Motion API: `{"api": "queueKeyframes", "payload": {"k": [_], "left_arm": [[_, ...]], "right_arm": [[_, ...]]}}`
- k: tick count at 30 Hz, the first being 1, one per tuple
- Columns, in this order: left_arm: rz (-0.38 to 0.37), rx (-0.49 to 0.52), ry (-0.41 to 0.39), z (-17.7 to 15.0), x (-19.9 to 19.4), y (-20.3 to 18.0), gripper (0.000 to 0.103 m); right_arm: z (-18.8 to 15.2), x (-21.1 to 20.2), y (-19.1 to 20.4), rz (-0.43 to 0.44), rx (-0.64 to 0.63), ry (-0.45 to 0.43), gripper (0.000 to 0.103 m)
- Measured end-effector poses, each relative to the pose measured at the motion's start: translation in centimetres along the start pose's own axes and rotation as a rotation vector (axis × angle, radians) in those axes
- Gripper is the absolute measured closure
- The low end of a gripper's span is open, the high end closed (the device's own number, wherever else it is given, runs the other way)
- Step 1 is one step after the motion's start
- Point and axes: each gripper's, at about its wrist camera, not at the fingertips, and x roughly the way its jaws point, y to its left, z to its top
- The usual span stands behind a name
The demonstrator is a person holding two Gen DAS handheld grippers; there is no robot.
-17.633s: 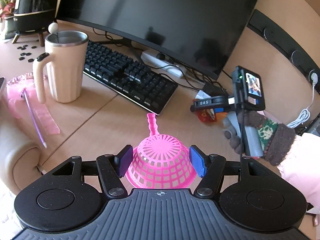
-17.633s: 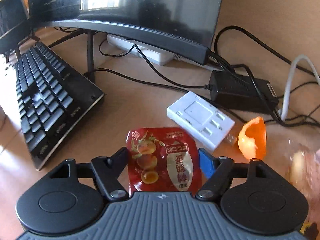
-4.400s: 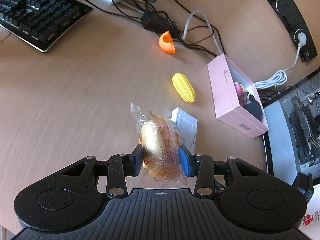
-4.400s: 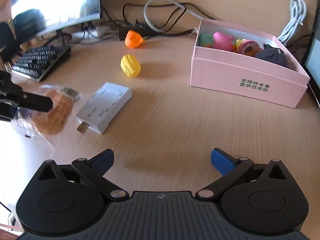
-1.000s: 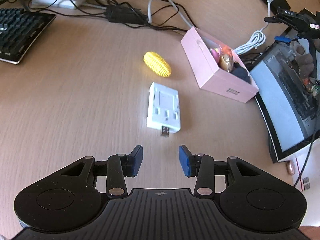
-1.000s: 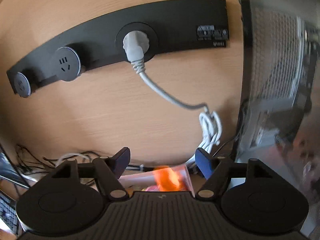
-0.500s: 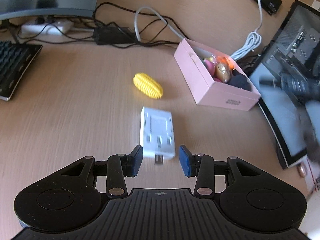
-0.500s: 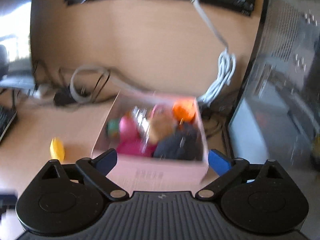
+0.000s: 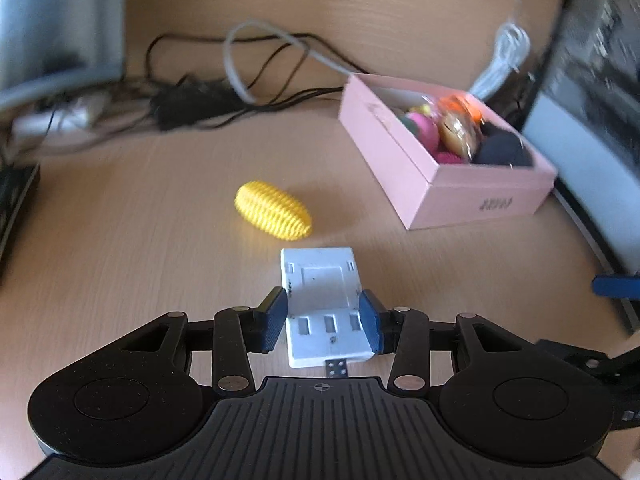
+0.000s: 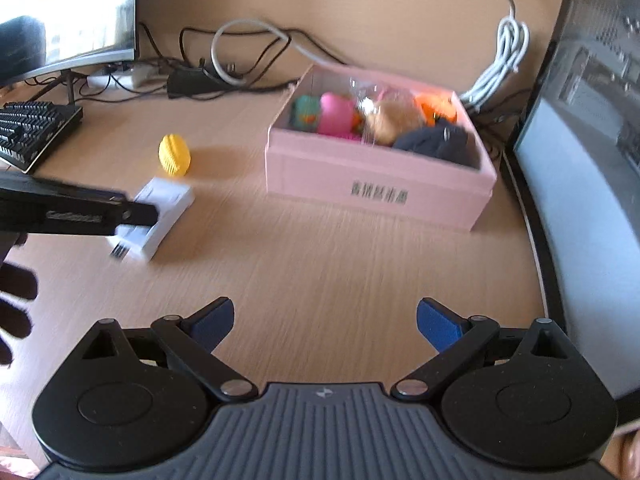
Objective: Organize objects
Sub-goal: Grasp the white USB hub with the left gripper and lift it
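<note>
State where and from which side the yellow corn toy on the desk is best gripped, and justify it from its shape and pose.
Probably across the middle of the yellow corn toy, from above. It lies on its side on the desk, apart from the white hub and pink box; its ends taper.

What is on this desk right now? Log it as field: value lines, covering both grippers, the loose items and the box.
left gripper: fingers on either side of the white USB hub, which lies on the desk; grip not confirmed
right gripper: open, empty, above bare desk
yellow corn toy: loose on the desk, just beyond the hub
pink box: open, holding toys, a wrapped bun and a dark item
left to put away: hub, corn toy
</note>
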Motion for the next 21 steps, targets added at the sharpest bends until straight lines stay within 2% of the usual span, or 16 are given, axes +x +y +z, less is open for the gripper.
{"api": "queueKeyframes", "payload": {"k": [2, 4, 5, 10, 15, 16, 19, 21], "left_arm": [[0.007, 0.041, -0.011, -0.1, 0.4, -0.8, 0.048], [-0.015, 0.0, 0.057, -0.2, 1.6, -0.6, 0.043], [-0.018, -0.017, 0.032, -0.2, 1.4, -0.5, 0.044], [-0.013, -0.081, 0.033, 0.7, 2.2, -0.2, 0.043], [0.027, -0.018, 0.013, 1.0, 3.1, -1.2, 0.044], [0.045, -0.001, 0.011, 0.9, 3.1, -1.5, 0.048], [0.096, 0.067, 0.012, 0.5, 3.1, -2.4, 0.048], [0.091, 0.076, 0.012, 0.3, 2.9, -2.4, 0.05]], "right_arm": [[-0.5, 0.0, 0.0, 0.001, 0.006, 0.012, 0.005], [-0.9, 0.0, 0.0, 0.003, 0.013, 0.021, 0.003], [-1.2, -0.1, -0.2, 0.006, 0.017, 0.024, 0.003], [-2.6, 0.1, -0.4, 0.012, 0.043, 0.056, 0.003], [-3.9, 0.4, -0.5, 0.013, 0.058, 0.088, 0.003], [-4.0, 0.4, -0.5, 0.012, 0.06, 0.092, 0.003], [-3.8, 0.8, -0.9, 0.014, 0.054, 0.097, 0.003], [-3.3, 1.0, -0.9, 0.016, 0.042, 0.091, 0.003]]}}
